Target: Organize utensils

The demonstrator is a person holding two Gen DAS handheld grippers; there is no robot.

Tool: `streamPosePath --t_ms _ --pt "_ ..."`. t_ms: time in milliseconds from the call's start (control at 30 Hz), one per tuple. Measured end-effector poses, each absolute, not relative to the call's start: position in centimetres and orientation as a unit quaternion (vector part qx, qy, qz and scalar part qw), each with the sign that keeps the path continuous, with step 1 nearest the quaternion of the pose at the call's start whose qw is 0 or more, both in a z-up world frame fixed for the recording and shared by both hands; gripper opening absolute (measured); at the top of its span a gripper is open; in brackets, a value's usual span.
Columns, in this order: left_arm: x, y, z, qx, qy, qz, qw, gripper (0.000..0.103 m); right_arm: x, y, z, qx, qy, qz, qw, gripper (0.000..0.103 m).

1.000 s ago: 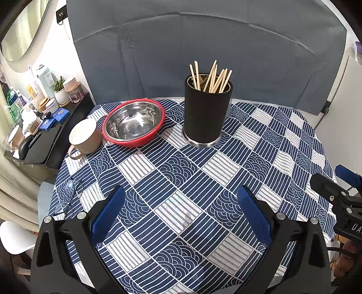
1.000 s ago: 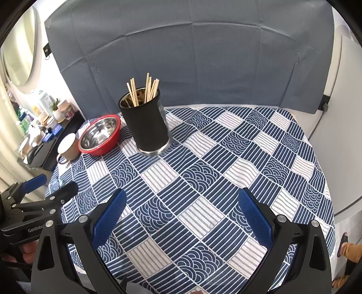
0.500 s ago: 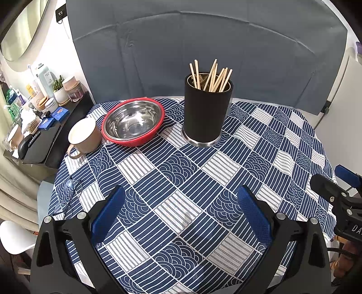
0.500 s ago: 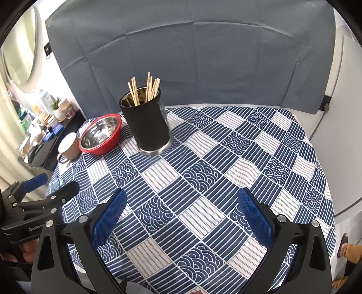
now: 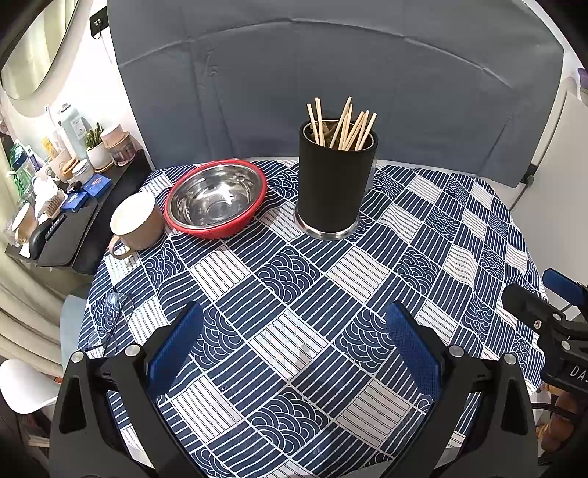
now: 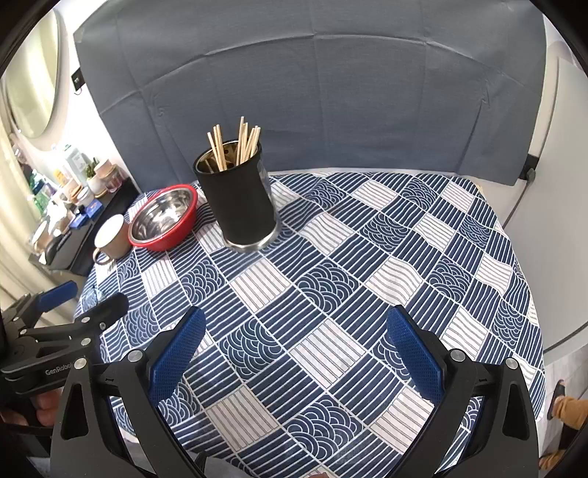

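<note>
Blue-patterned bench: chopsticks already in black holder at 12; both hand-held grippers spread wide, empty; task looks done.

A grey-blue fabric backdrop, creased, fills the upper middle of both views. At upper left an oval mirror hangs on a white wall beside a black wall socket. Along the left edge runs a black shelf crowded with bottles, jars and a small potted plant. A white stool shows at lower left. Daylight looks soft and even.
</note>
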State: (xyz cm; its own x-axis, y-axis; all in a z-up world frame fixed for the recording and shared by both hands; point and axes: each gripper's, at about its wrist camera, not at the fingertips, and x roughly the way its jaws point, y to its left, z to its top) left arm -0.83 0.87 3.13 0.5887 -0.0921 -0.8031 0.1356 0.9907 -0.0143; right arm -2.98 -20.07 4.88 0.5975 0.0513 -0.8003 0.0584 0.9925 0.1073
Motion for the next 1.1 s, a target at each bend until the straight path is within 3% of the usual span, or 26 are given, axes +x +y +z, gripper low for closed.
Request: streamPosePath --t_ms 1100 --pt "-0.84 1.0 3.13 0.009 0.455 -0.061 0.888 0.097 -2.82 -20.54 4.87 0.063 0.454 0.002 0.889 0.095"
